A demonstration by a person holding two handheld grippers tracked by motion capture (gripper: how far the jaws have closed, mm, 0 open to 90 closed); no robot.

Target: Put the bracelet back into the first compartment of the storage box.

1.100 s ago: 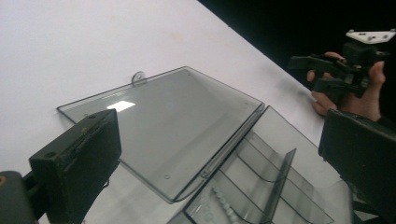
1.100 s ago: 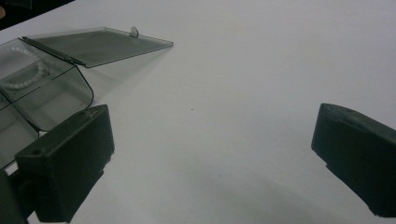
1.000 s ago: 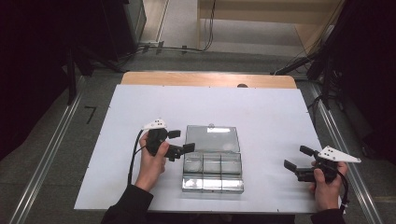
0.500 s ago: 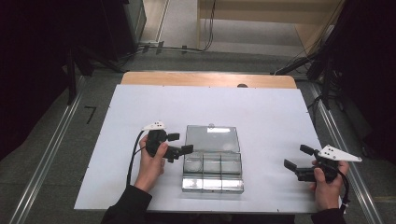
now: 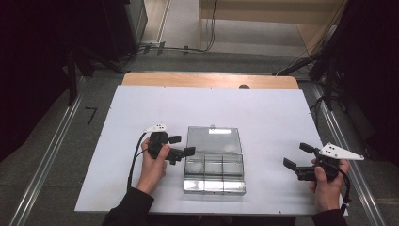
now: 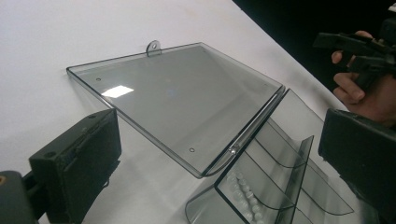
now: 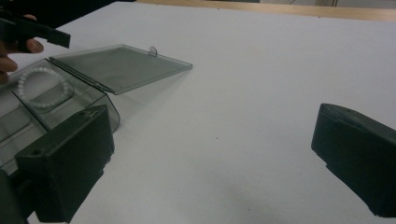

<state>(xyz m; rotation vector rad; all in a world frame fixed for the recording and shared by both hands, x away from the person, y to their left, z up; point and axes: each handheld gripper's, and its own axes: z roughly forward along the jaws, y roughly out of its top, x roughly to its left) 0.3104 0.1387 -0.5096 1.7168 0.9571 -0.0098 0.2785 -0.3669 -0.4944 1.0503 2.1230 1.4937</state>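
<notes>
Almost nothing has shifted since the earlier frames: my left claw (image 5: 181,146) sits where it was a second ago, just beside the left edge of the clear plastic box (image 5: 214,165), and my right claw (image 5: 296,156) holds its place well off to the right, near the bench's (image 5: 263,113) right edge.

The box lies at the middle of the white bench, nearer my side. Its lid (image 6: 177,98) is folded fully back and lies flat on the bench behind the tray, joined along the hinge. A small hang tab (image 6: 152,47) sticks out from the lid's far edge. The tray (image 5: 214,173) is split by dividers into compartments. In the right gripper view a bracelet of white beads (image 7: 43,87) lies in one compartment; in the left gripper view I see the beads (image 6: 240,193) through the tray's near wall.

I read no brand, label or writing on the box, the lid or the bench.

Both claws stand wide, with nothing between their jaws. The left one points at the box from its left side without touching it, so far as I can tell. The right one points left toward the box across bare bench.
</notes>
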